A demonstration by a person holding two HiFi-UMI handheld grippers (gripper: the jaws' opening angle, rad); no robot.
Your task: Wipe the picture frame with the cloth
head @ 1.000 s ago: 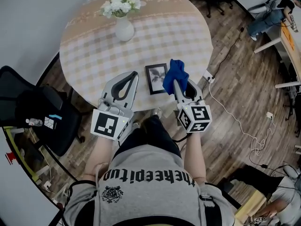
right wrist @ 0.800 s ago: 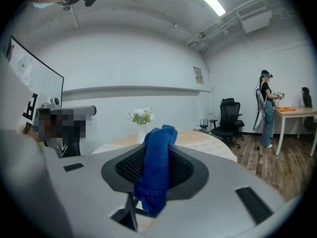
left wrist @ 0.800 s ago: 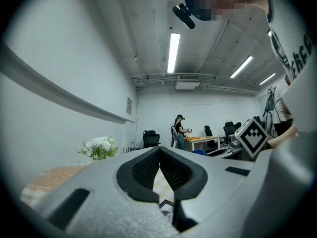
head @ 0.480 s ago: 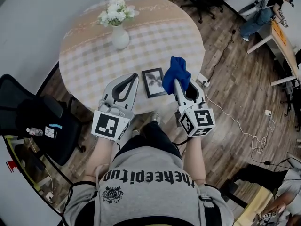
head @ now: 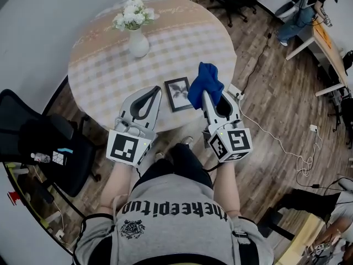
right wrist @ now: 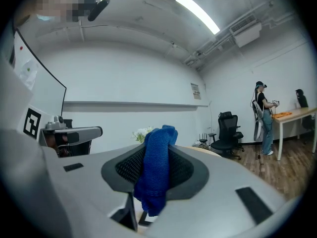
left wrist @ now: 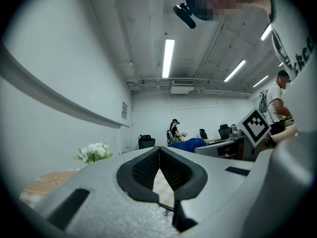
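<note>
Bright ceiling strip lights (left wrist: 168,57) — fisheye-warped, vignetted edges.

The cloth (head: 204,80) held in the right gripper's (head: 206,96) jaws hides their tips and part of the frame's (head: 177,95) right edge. What the frame shows is too small to tell.

Cloth (right wrist: 155,170): blue, coarse knit, matt. Left gripper (left wrist: 159,149) and right gripper (head: 204,95): matt grey plastic shells, black ribbed pads. Table (head: 105,70): checked fabric cover, matt. Vase (head: 138,44): white, smooth, slight sheen. Picture frame (head: 178,94): dark, smooth. Floor (head: 276,109): wood planks.
</note>
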